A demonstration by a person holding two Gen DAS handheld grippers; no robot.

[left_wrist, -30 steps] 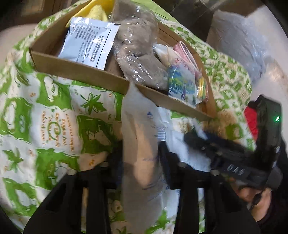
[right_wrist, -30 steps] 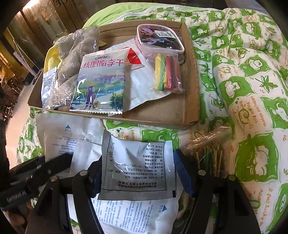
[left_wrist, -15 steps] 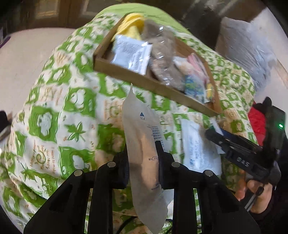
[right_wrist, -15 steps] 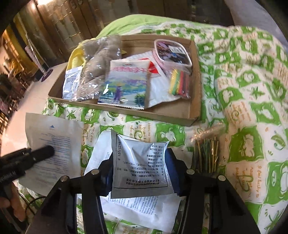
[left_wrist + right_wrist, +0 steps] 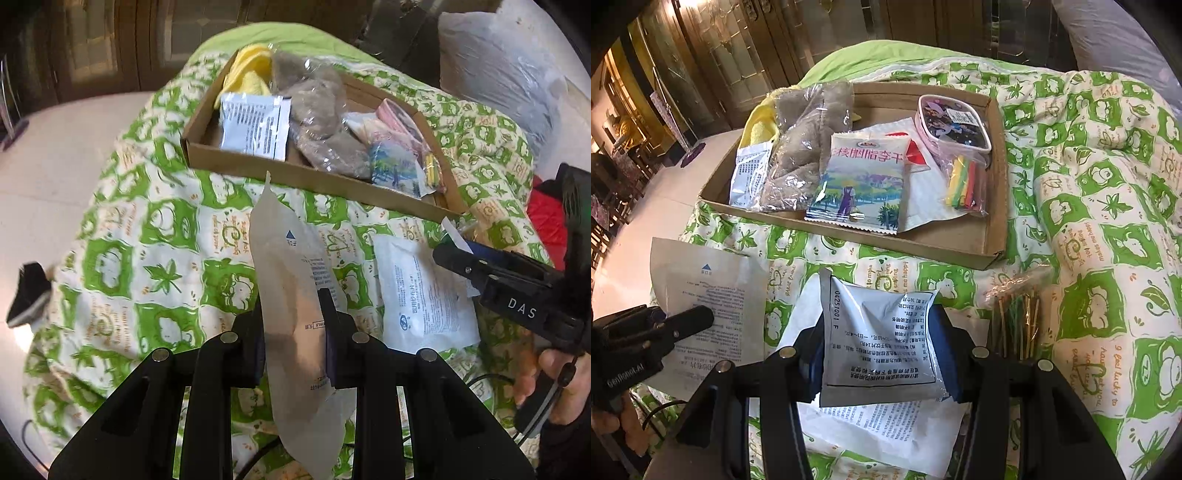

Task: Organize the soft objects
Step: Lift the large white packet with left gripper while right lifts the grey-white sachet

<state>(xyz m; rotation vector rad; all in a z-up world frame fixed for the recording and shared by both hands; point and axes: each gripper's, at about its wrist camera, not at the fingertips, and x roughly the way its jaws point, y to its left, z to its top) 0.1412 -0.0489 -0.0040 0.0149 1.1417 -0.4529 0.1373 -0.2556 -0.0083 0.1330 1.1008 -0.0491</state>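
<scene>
The left gripper [image 5: 293,332] is clamped on a long white paper pouch [image 5: 291,280], which stands nearly on edge between the jaws, one narrow end reaching toward the cardboard tray [image 5: 317,182] and the other hanging below the fingers. The right gripper [image 5: 877,345] grips a small silver-white sachet [image 5: 879,339] printed with black text, its blue pads pressing both side edges; these jaws have just been closing on it. Both packets are lifted above the green-and-white quilt [image 5: 155,236], in front of the tray's near wall.

Under the right gripper a flat white printed packet [image 5: 886,432] lies on the quilt; in the left wrist view it appears as the white packet [image 5: 421,295] beside the right gripper [image 5: 461,254]. Just right of it lies a clear bag of thin sticks [image 5: 1015,317], green and gold as far as the view allows.

The tray rests on the quilt toward its far edge. Inside, from its left end: a yellow cloth [image 5: 759,129], a white sachet [image 5: 750,173], a grey plush toy in clear wrap [image 5: 805,147], a snack bag with a landscape picture [image 5: 864,184] over a white bag [image 5: 923,192], a packet of coloured sticks [image 5: 964,182] and a pink-rimmed case [image 5: 953,123] at the far right corner.
</scene>
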